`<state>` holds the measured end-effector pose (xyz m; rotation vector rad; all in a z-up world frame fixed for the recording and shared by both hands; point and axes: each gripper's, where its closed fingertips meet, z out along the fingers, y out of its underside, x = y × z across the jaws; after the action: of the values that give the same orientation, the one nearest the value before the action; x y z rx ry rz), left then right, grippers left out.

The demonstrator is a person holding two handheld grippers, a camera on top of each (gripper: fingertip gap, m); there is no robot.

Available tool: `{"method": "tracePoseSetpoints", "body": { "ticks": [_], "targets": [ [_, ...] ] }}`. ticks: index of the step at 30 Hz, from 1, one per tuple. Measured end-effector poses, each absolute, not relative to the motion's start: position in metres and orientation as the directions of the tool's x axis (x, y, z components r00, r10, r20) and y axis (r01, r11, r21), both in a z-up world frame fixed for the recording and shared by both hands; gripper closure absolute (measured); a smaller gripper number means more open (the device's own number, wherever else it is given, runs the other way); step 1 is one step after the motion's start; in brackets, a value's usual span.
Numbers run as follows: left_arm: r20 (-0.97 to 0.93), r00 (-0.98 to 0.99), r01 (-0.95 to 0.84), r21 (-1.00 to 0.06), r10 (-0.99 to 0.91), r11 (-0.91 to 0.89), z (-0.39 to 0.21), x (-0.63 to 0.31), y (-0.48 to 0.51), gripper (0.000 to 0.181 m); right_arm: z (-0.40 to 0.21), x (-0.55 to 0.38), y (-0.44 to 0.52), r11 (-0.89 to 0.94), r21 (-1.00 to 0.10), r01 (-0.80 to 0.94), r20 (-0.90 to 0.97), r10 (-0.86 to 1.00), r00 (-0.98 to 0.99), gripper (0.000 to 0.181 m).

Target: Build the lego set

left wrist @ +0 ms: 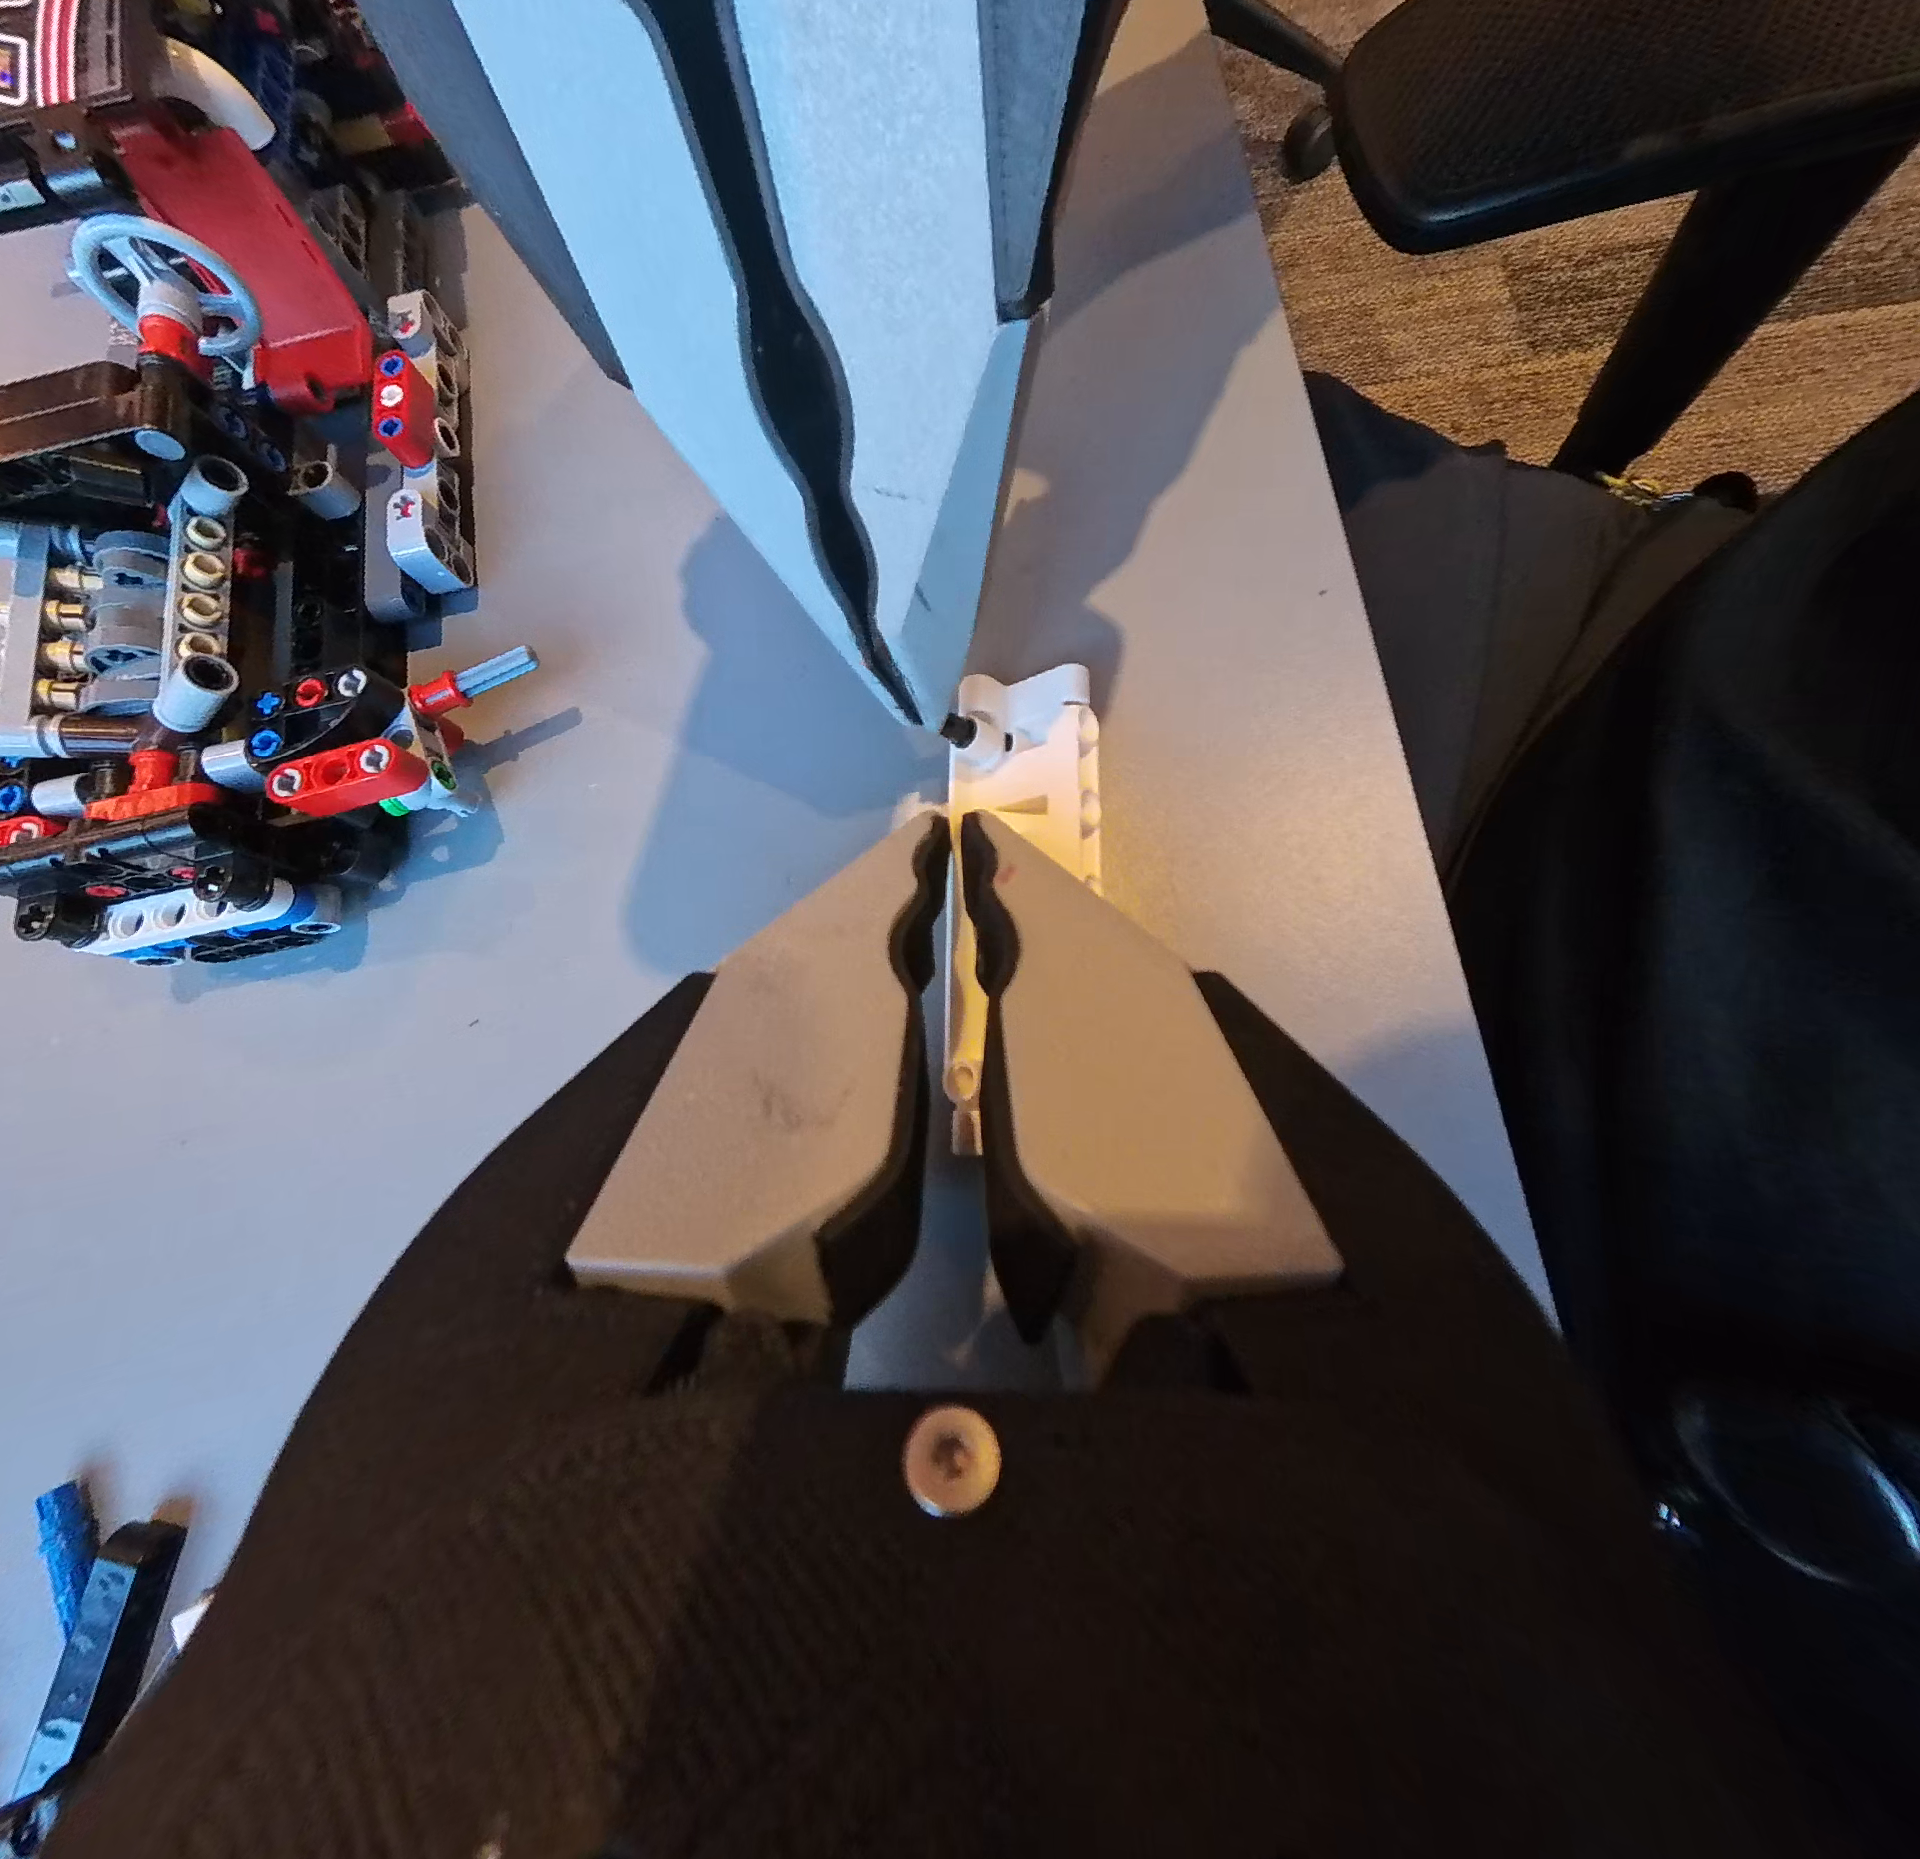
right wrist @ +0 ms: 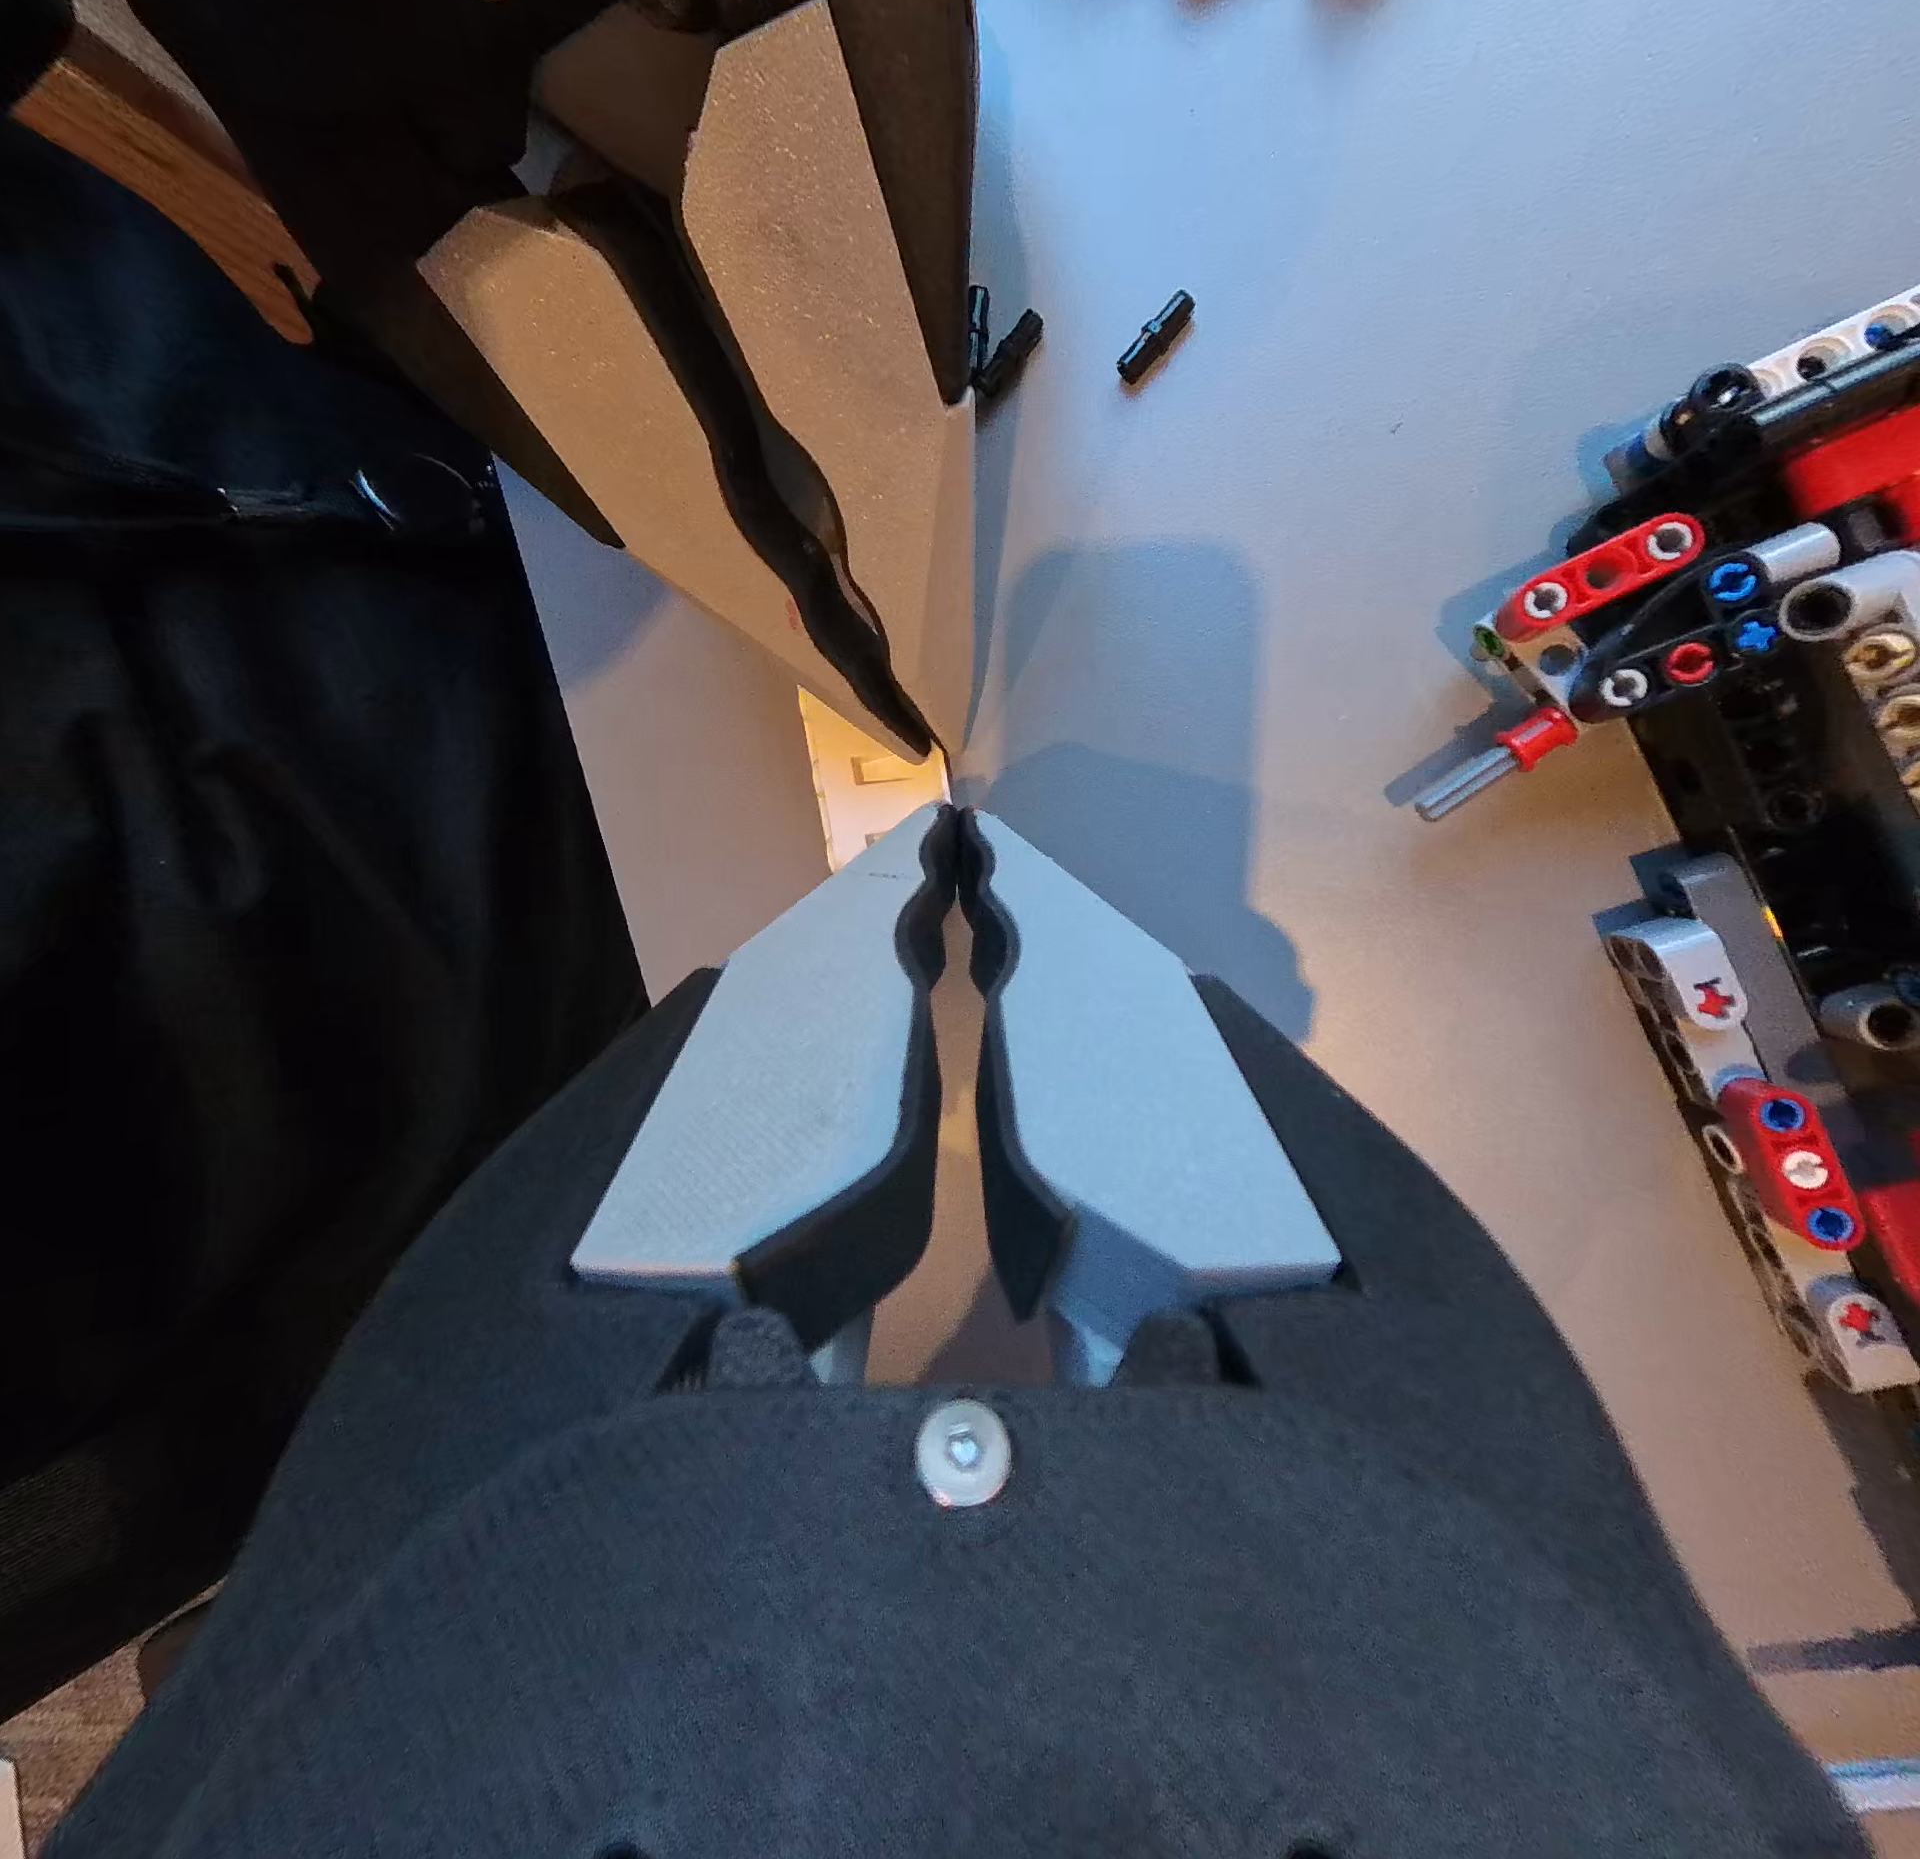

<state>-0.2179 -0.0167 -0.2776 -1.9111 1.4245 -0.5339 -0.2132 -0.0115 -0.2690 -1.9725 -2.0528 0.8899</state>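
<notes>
Left tool [left wrist: 954, 822] pinching white holed panel [left wrist: 1049, 760], black pin [left wrist: 958, 731]

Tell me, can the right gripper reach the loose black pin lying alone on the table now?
Probably not at once. The right gripper is shut on a small black pin at the white part, its jaws occupied. The loose black pin lies apart on bare table, nothing covering it.

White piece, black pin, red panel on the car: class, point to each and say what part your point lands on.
white piece [left wrist: 1049, 760], left wrist view, on its flat face.
black pin [left wrist: 958, 731], left wrist view, on its exposed end.
red panel [left wrist: 260, 251], left wrist view, on its top surface.
</notes>
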Motion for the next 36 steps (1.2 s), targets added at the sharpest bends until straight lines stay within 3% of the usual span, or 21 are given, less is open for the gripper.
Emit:
{"method": "tracePoseSetpoints", "body": {
  "ticks": [1,5,10,14,19,23,26,31,36],
  "targets": [
    [-0.074,0.315,-0.665,-0.728,-0.946,-0.165,-0.278,-0.218,-0.017,0.181,-0.269,-0.213,-0.012,-0.051,-0.516,0.855,-0.287,0.951,-0.117,0.181],
    [-0.073,0.329,-0.662,-0.729,-0.942,-0.174,-0.277,-0.219,-0.015,0.181,-0.271,-0.214,-0.008,-0.115,-0.539,0.835,-0.323,0.943,-0.079,0.181],
    [-0.065,0.38,-0.649,-0.73,-0.923,-0.216,-0.277,-0.222,-0.007,0.181,-0.254,-0.217,-0.006,-0.255,-0.657,0.709,-0.399,0.916,-0.04,0.181],
    [-0.07,0.43,-0.637,-0.73,-0.9,-0.247,-0.277,-0.222,0.0,0.18,-0.264,-0.215,-0.007,-0.22,-0.691,0.689,-0.28,0.96,0.026,0.181],
    [-0.057,0.47,-0.597,-0.755,-0.881,-0.27,-0.27,-0.22,0.002,0.163,-0.273,-0.214,-0.008,-0.124,-0.7,0.704,-0.104,0.992,0.072,0.181],
    [0.023,0.502,-0.536,-0.776,-0.865,-0.332,-0.258,-0.227,-0.001,0.157,-0.267,-0.21,0.0,-0.146,-0.726,0.672,-0.108,0.989,0.099,0.176],
    [-0.018,0.565,-0.523,-0.781,-0.825,-0.342,-0.24,-0.257,-0.004,0.158,-0.254,-0.205,0.004,-0.162,-0.766,0.622,-0.123,0.987,0.105,0.172],
    [0.059,0.615,-0.515,-0.724,-0.786,-0.458,-0.229,-0.303,-0.021,0.164,-0.248,-0.193,0.013,-0.195,-0.806,0.558,-0.145,0.981,0.132,0.171],
    [-0.025,0.588,-0.631,-0.639,-0.809,-0.439,-0.253,-0.309,-0.014,0.173,-0.248,-0.196,0.011,-0.213,-0.82,0.532,-0.181,0.977,0.112,0.171]
  ]
}}
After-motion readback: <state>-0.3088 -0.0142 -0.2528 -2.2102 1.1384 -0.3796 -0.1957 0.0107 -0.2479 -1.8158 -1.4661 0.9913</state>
